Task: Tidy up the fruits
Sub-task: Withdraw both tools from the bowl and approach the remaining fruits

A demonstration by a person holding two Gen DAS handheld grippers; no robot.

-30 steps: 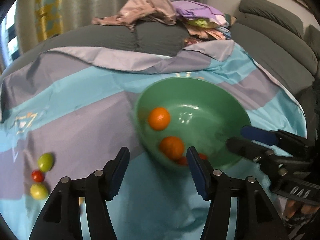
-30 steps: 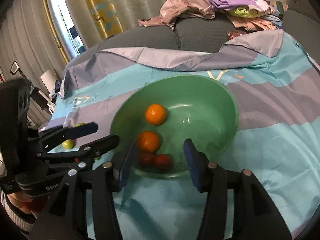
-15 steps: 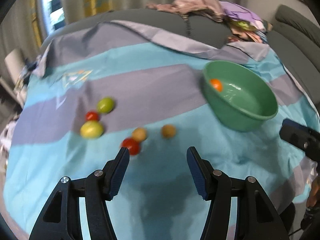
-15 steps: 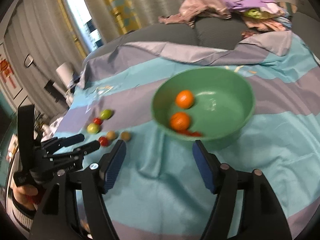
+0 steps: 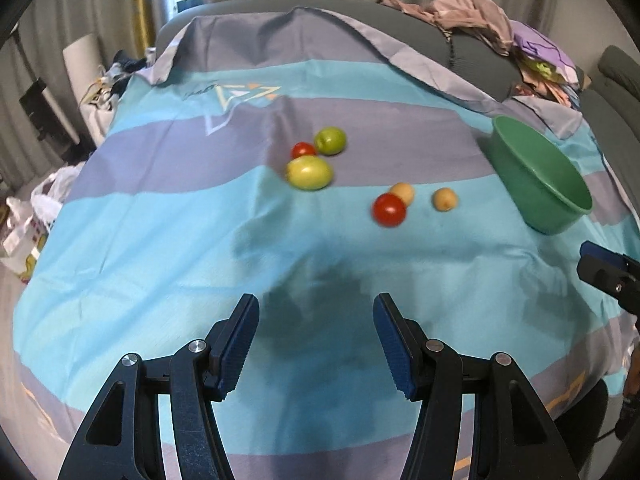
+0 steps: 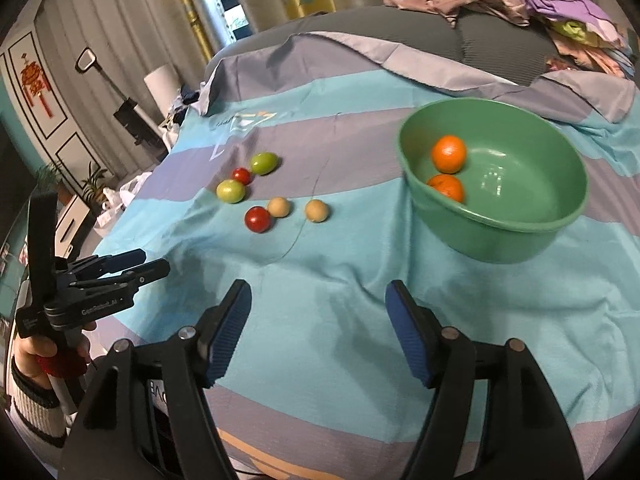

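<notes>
Both my grippers [image 5: 316, 344] [image 6: 318, 330] hang with jaws apart; six fruits lie left of the bowl [image 6: 520, 232] (two oranges inside), so I'd take the nearest tan one [image 6: 317, 211], squeezing gently

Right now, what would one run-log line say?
left gripper: open, empty | right gripper: open, empty | green bowl: two oranges visible | cloth: six loose fruits
</notes>
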